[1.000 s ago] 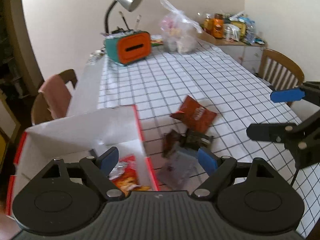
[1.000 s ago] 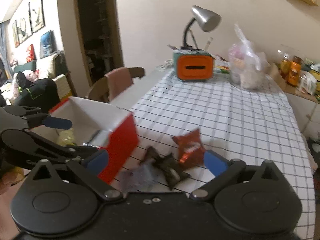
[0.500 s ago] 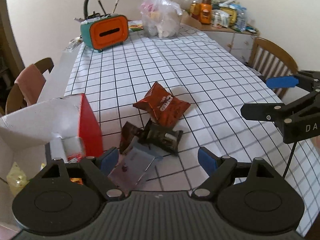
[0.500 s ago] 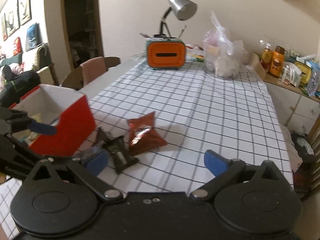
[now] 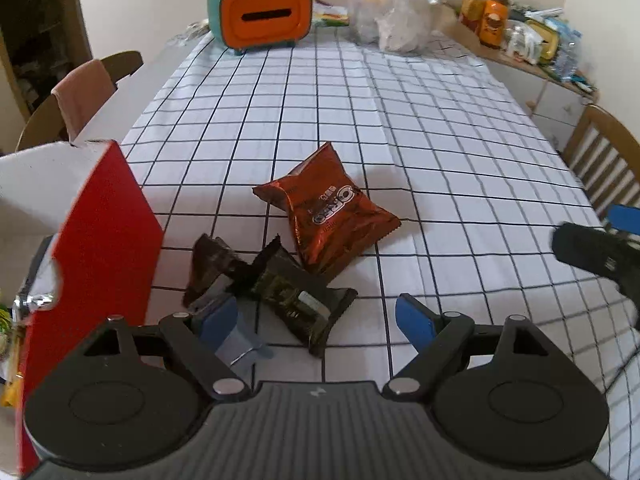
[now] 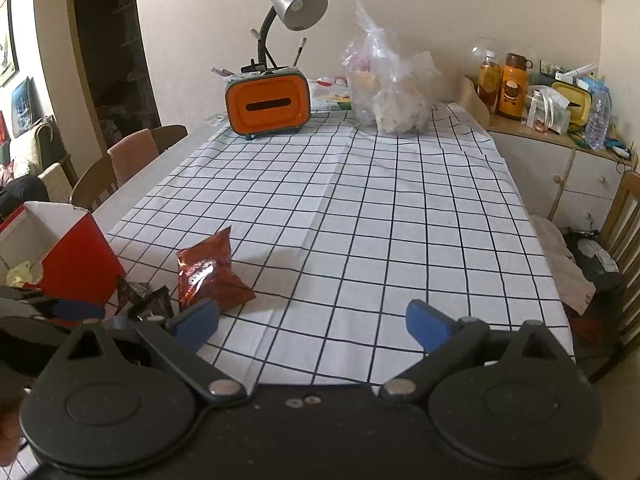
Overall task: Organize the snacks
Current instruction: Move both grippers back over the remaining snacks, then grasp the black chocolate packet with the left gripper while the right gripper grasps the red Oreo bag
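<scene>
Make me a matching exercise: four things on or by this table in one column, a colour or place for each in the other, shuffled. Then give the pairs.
Things:
1. Oreo packet
2. Tissue box
3. Cardboard box
4. Plastic bag

Descriptions:
A. red outside, at the table's left edge
B. clear, at the far end beside the orange thing
C. orange front with a slot
D. reddish-brown, lying on the checked cloth

Pairs: 1-D, 2-C, 3-A, 4-B

Left wrist cam: low and close over the black-grid white tablecloth point(image 5: 400, 128), facing the far wall, red cardboard box point(image 5: 104, 240) at frame left. Right wrist cam: higher, further back, same heading. Both share the glossy red-brown snack pouch point(image 5: 332, 220) point(image 6: 208, 276) and orange-fronted teal tissue box point(image 5: 262, 16) point(image 6: 268, 102).
</scene>
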`<action>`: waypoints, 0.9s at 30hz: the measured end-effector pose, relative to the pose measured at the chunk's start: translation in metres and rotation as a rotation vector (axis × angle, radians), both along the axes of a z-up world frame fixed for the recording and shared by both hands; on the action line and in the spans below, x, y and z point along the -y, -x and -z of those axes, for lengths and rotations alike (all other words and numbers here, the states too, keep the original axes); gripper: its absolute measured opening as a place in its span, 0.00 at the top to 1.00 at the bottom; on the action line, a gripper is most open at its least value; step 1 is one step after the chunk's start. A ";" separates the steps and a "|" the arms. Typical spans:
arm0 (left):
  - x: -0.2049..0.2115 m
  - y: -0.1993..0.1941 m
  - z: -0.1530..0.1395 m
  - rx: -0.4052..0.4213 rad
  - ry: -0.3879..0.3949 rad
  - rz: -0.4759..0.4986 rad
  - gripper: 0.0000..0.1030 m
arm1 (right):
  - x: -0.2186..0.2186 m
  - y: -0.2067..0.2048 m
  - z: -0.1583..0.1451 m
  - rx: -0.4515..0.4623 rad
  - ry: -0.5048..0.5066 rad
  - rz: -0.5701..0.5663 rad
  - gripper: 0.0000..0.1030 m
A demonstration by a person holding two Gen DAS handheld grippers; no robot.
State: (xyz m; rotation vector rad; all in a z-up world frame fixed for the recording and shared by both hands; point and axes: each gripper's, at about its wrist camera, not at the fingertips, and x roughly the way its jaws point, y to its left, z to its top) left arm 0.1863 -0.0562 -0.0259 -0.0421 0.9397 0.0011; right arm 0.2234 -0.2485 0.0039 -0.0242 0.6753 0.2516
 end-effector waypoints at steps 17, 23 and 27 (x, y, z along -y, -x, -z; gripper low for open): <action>-0.012 -0.039 0.034 -0.114 0.040 -0.179 0.49 | -0.009 -0.022 0.018 -0.034 0.004 -0.008 0.05; -0.021 -0.032 0.033 -0.095 0.071 -0.169 0.66 | -0.031 -0.037 0.018 -0.037 0.003 -0.030 0.07; -0.026 -0.024 0.032 -0.082 0.103 -0.147 0.67 | -0.051 -0.050 0.020 -0.046 0.005 -0.050 0.08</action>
